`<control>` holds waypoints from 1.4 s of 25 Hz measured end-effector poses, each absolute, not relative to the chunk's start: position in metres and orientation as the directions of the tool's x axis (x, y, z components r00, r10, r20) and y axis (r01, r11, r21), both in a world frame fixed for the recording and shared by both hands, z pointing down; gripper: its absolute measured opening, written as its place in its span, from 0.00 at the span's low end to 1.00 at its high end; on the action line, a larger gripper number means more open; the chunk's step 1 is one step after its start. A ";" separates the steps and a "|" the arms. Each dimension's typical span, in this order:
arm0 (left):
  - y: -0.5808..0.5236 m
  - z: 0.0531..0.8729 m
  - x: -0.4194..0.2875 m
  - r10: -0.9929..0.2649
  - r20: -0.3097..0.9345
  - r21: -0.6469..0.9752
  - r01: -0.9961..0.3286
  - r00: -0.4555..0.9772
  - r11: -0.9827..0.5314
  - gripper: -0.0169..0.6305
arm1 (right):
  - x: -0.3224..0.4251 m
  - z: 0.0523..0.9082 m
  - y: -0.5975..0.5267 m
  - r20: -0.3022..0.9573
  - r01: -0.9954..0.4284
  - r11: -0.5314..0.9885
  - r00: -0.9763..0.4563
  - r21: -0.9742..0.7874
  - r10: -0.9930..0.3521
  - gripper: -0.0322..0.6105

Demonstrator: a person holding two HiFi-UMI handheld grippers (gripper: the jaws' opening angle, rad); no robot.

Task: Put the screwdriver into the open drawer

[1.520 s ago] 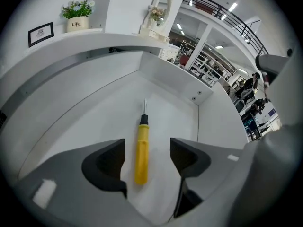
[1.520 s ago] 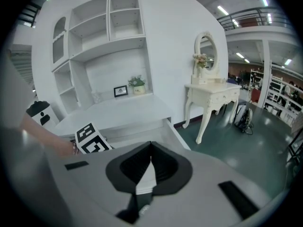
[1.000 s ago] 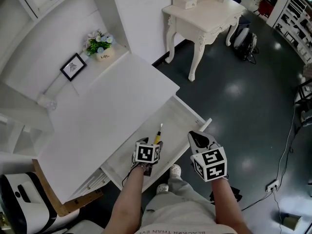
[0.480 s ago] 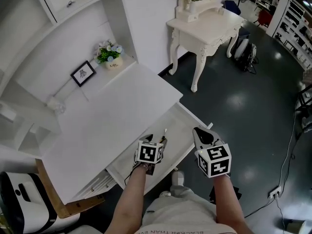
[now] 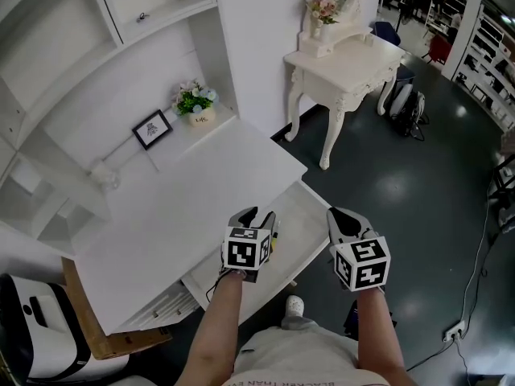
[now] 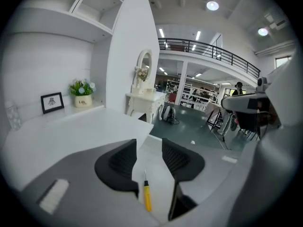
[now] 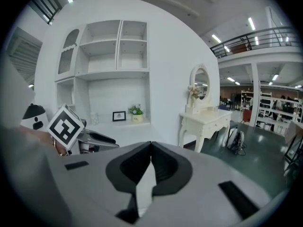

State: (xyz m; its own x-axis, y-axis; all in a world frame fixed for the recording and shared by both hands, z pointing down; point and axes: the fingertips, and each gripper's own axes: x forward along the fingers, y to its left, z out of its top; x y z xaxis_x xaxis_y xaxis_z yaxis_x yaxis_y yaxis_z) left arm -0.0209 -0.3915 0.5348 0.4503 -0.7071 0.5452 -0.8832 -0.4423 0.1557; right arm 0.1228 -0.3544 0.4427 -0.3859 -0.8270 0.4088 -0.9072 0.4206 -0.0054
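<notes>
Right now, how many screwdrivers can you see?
1. The screwdriver lies inside the open drawer, its yellow handle nearest the left gripper view's camera. Part of the drawer is out of sight, so another could be hidden.

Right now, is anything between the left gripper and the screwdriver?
Nothing visible. The screwdriver lies in the open drawer, in plain sight below the left gripper, whose jaws have just been closing on nothing.

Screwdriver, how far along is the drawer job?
Done: the screwdriver lies loose in the open drawer. In hand: nothing; the left gripper is above it, its jaws have just been closing on air, and the right gripper is shut, empty. Left: nothing the task names.
</notes>
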 end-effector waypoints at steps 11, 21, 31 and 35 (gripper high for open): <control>-0.386 0.452 -0.034 -0.830 0.358 0.080 -0.900 0.428 -0.429 0.09 | 0.122 0.399 -0.345 0.322 -0.904 0.426 -0.396 0.028 -0.860 0.06; -0.378 0.365 -0.051 -0.884 0.163 -0.029 -0.894 0.437 -0.447 0.04 | 0.107 0.350 -0.346 0.214 -0.893 0.443 -0.419 0.078 -0.883 0.06; -0.377 0.296 -0.067 -0.903 0.025 -0.105 -0.897 0.430 -0.430 0.04 | 0.099 0.268 -0.344 -0.003 -0.905 0.412 -0.415 0.102 -0.910 0.06; -0.375 0.272 -0.077 -0.912 -0.034 -0.117 -0.908 0.408 -0.402 0.04 | 0.095 0.235 -0.335 -0.085 -0.897 0.428 -0.438 0.108 -0.895 0.06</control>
